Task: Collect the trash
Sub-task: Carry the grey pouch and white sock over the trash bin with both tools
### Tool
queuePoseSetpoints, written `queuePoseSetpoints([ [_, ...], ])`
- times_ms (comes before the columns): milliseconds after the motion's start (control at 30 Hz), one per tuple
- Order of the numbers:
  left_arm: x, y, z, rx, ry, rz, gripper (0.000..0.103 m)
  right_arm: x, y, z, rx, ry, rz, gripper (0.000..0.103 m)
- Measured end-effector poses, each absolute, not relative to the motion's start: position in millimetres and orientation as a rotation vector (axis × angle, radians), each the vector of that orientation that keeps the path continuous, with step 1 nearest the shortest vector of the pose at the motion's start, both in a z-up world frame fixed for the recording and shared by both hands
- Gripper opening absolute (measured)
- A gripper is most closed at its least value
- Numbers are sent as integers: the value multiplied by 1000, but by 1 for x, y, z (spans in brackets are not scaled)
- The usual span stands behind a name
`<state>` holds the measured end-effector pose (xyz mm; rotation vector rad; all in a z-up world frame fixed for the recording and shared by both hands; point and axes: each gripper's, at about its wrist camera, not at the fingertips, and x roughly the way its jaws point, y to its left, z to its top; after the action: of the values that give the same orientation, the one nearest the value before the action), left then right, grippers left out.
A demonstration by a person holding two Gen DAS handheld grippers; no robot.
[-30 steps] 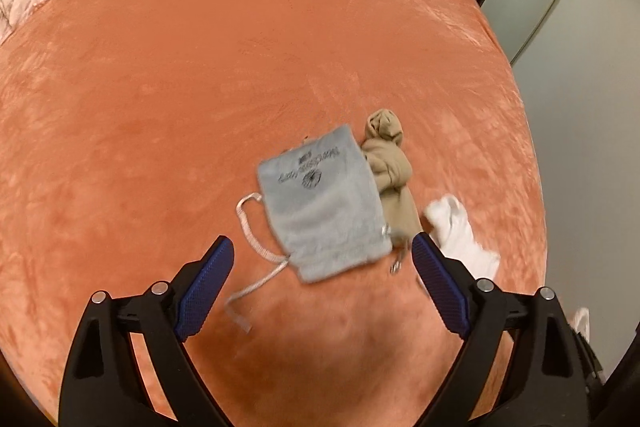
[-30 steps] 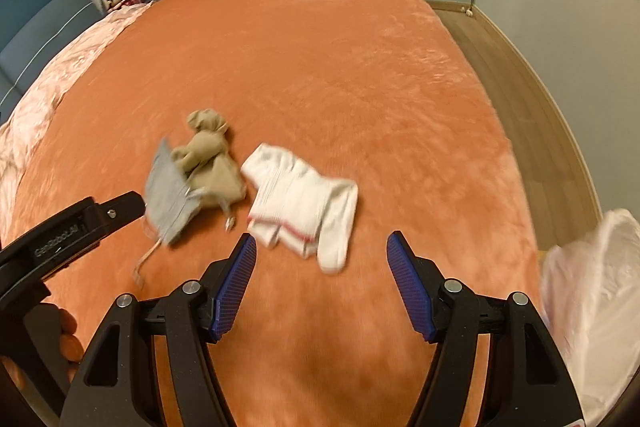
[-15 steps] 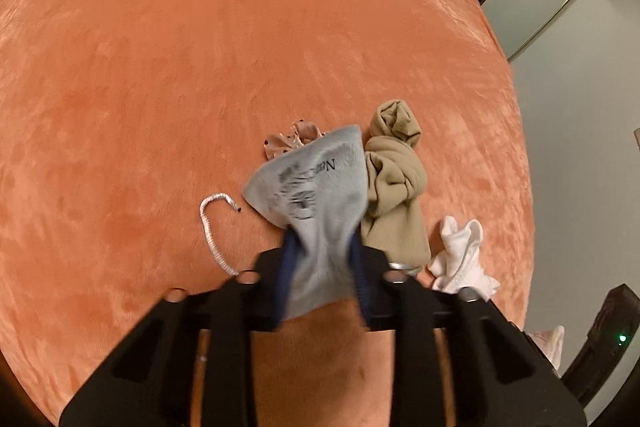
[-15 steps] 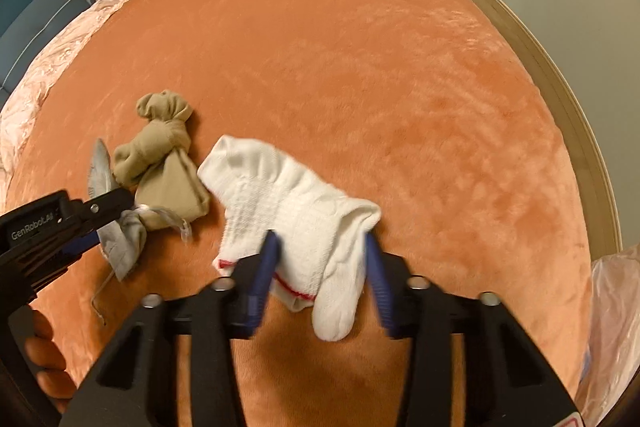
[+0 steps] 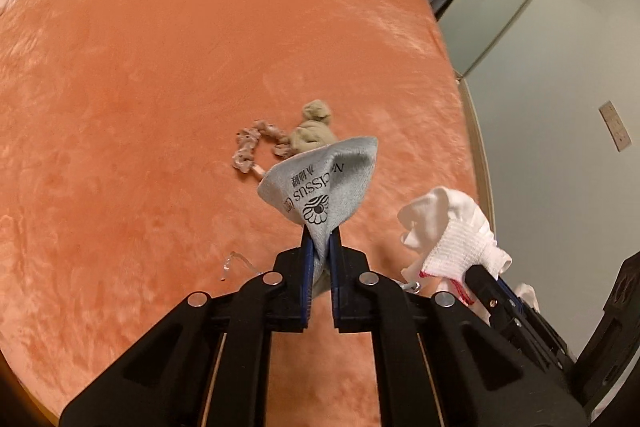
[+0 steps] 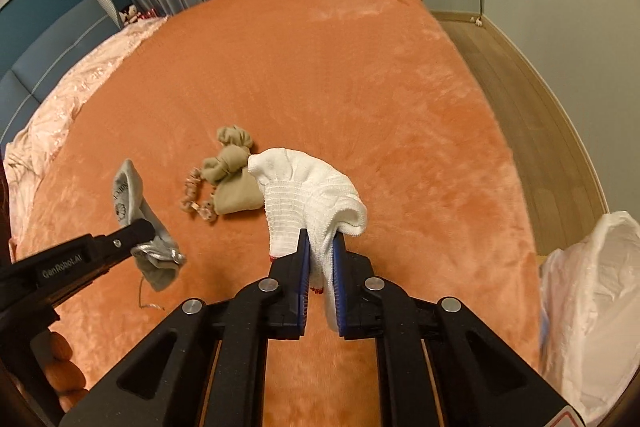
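So left gripper point(image 5: 319, 247) just clamped the grey pouch point(image 5: 320, 183), right gripper point(image 6: 320, 247) the white sock point(image 6: 310, 193), both lifted off the bed point(image 6: 360, 87). Prob bc the white bag point(image 6: 592, 307) is right there w/ room for both.

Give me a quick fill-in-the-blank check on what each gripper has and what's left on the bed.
1. The left gripper is shut on the ____ drawstring pouch.
2. The right gripper is shut on the ____ sock.
3. Lying on the orange bedspread, the tan knotted cloth touches a pink ____.
4. The white plastic bag sits at the ____ edge of the right wrist view.

Missing words: grey; white; scrunchie; right
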<state>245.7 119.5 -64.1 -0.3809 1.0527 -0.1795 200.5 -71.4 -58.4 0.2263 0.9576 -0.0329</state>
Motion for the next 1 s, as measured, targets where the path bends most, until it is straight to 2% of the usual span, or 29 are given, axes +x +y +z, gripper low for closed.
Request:
queuePoseSetpoints([
  [467, 148, 3, 36, -254, 930, -397, 7, 86, -162, 51, 265, 731, -131, 10],
  [733, 100, -93, 58, -161, 911, -546, 7, 25, -236, 68, 318, 670, -255, 10],
  [1000, 69, -166, 50, -106, 939, -657, 8, -18, -292, 61, 359, 658, -353, 10],
])
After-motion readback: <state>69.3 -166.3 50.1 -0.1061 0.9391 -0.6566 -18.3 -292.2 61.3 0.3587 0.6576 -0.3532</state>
